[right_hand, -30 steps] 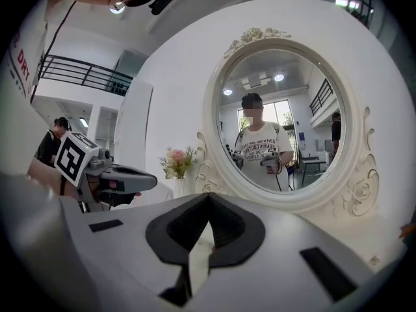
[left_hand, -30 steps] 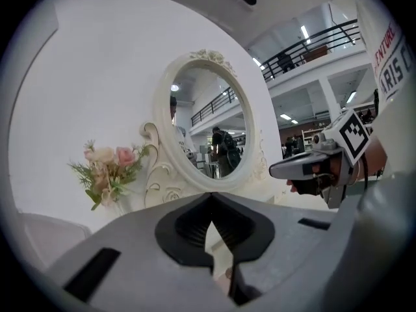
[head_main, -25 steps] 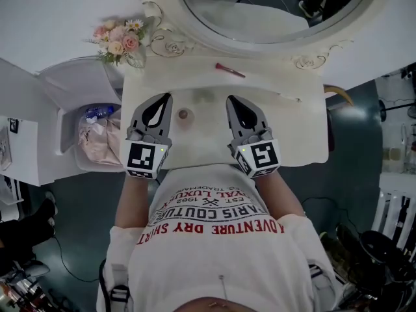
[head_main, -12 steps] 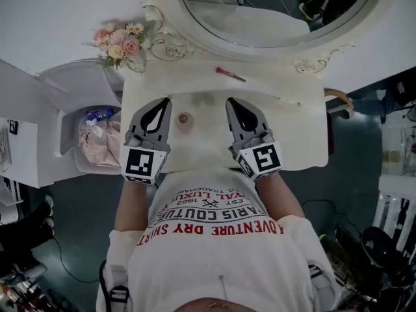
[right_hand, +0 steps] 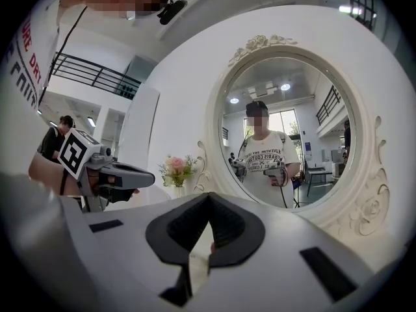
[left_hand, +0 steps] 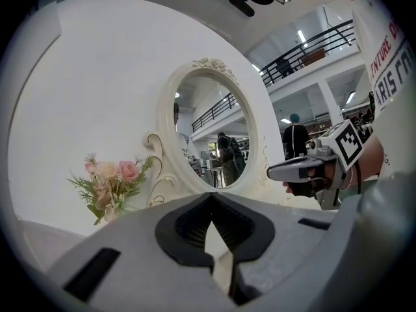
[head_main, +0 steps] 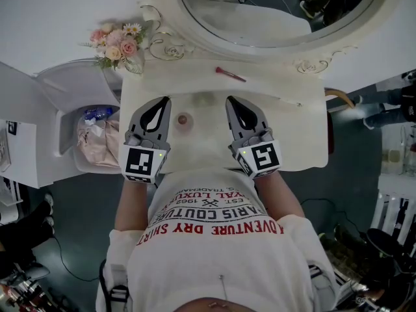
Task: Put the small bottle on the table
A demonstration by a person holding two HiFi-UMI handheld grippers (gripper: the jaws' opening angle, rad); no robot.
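Item 1 – small bottle (head_main: 182, 117): it is standing upright on the cream dressing table (head_main: 292, 135), seen from above as a small round brownish top. It is sitting between the two grippers, just beside the left one and touched by neither.

Item 2 – left gripper (head_main: 166, 99): it is lying over the near part of the table with its jaws pressing together and nothing between them.

Item 3 – right gripper (head_main: 231, 100): it is lying alongside the other and pointing the same way, towards the mirror. Its jaws are likewise meeting at the tips and carrying nothing.

Item 4 – oval mirror (head_main: 260, 18): it is rising at the back of the table in an ornate white frame and reflecting the person in a printed T-shirt.

Item 5 – bouquet (head_main: 116, 43): pink and cream flowers are sitting at the table's back left corner.

Item 6 – slim red stick (head_main: 231, 74): it is lying flat near the mirror's base, well apart from the bottle.
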